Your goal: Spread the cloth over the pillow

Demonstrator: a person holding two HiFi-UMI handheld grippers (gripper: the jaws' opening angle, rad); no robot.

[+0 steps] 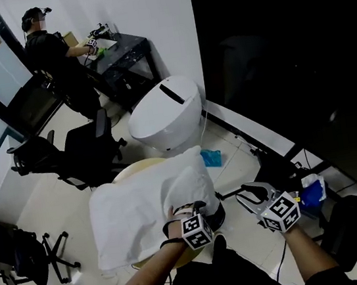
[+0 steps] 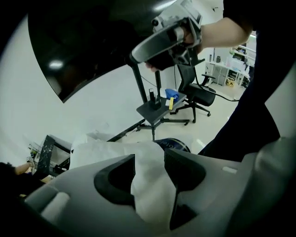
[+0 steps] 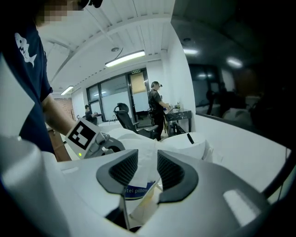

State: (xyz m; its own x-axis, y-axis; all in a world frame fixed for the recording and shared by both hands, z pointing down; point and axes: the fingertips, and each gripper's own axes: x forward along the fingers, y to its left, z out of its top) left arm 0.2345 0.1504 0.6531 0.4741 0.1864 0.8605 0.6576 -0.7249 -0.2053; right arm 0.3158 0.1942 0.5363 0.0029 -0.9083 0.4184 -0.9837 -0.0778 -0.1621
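One dark desk (image 1: pixel 124 52) far back, person (image 1: pixel 52 51) standing at it. Nearer: white domed unit (image 1: pixel 164 114) on floor, black chair (image 1: pixel 87 152) to its left. Closest: round table (image 1: pixel 131 170), only far rim of top bare.

On table: white cloth (image 1: pixel 145 210), draped over nearly whole top. Hanging past near and left edges, rumpled, fold ridge toward right edge. Pillow (image 2: pixel 175 144) underneath, seen only as dark blue printed patch past cloth's edge in both gripper views.

Left gripper (image 1: pixel 187 210) at table's near edge, tips down on cloth. Jaws wide apart, loose fold of cloth standing between pads, not pinched.

Right gripper (image 1: pixel 246 195) off table's right edge, clear of cloth in head view, aimed toward it. Jaws part-way apart, nothing caught between; cloth and blue patch showing through gap.

Small blue item (image 1: pixel 211 158) on floor beyond table's far-right edge.
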